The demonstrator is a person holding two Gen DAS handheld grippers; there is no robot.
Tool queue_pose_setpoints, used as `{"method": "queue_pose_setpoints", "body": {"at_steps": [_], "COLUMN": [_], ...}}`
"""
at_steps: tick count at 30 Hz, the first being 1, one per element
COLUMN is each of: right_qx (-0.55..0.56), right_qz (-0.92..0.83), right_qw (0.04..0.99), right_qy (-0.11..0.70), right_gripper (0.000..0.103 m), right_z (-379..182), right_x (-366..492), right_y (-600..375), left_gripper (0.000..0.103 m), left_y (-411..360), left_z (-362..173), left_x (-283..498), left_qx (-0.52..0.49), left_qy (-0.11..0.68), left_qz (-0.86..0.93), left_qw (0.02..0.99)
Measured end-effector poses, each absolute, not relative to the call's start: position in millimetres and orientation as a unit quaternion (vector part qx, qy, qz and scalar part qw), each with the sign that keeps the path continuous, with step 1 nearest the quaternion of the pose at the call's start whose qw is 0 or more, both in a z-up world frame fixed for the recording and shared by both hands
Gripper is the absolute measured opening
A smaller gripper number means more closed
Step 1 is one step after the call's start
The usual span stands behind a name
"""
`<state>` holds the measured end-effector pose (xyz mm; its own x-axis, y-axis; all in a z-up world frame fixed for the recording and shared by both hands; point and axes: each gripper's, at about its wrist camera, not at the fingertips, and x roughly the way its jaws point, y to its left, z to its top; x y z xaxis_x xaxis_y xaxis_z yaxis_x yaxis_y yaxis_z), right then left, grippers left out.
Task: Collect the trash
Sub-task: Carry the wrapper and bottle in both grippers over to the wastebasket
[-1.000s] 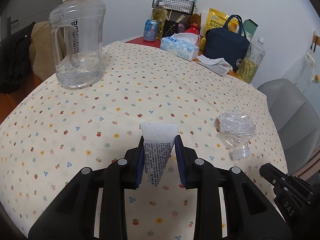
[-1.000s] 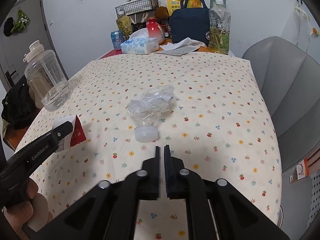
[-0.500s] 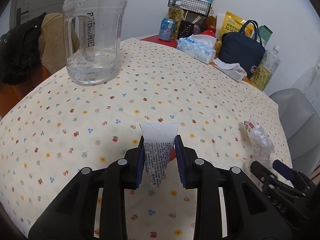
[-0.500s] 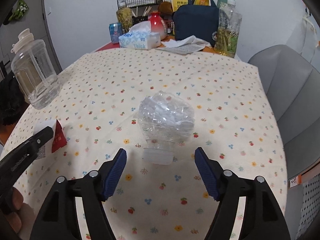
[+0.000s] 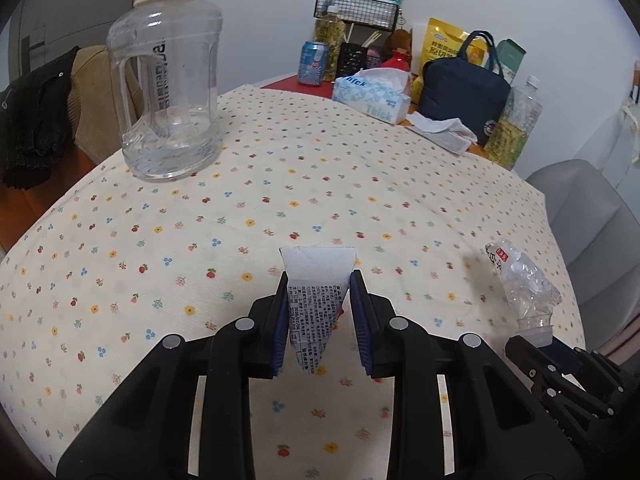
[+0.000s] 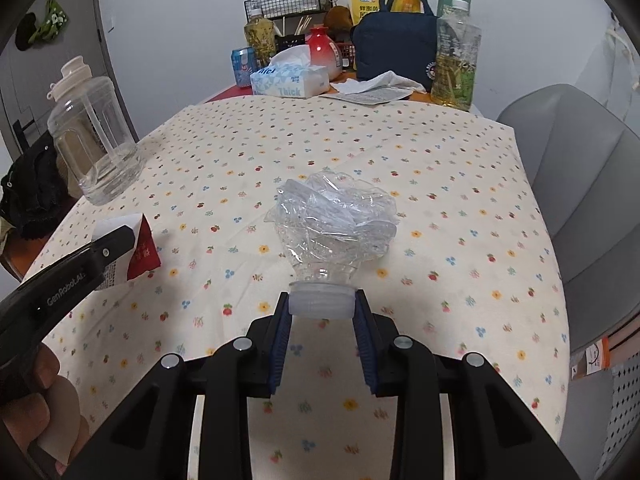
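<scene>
The floral tablecloth [image 6: 460, 184] lies under both my tools. My right gripper [image 6: 321, 312] has just closed onto the cap of the crushed plastic bottle [image 6: 334, 224], whose long axis runs straight ahead, away from me; my left gripper [image 5: 319, 304] is clamped on 1 torn paper wrapper [image 5: 318, 280].

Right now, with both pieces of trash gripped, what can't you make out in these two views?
- Small print on the white and red paper wrapper: too small in the left wrist view.
- The crushed clear plastic bottle: its label faces away in the right wrist view.
- Contents of the black wire basket: far and tiny.
- Where trash goes: no bin in either view.
- Right hand-held gripper: cut off at the left view's edge.
</scene>
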<state>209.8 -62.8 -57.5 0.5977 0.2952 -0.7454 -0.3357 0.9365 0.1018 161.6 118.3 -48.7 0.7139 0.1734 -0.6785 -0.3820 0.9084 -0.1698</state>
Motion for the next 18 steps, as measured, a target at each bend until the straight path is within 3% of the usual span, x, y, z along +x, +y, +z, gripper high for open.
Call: {"method": "queue_pose_setpoints", "body": {"at_steps": [18], "right_qx": [0.026], "right_qz": [0.134], "right_qw": [0.922], "right_qy": [0.362], "right_gripper": [0.031], "right_z": [-18], "right_x": [142], "right_y": [-155], "left_gripper": [0.028], "left_y": [32], "left_z": [-2], "left_x": [141], "left_qx": [-0.111], "left_qy": [0.316], "left_qz": [0.085], "left_qw": [0.938]}}
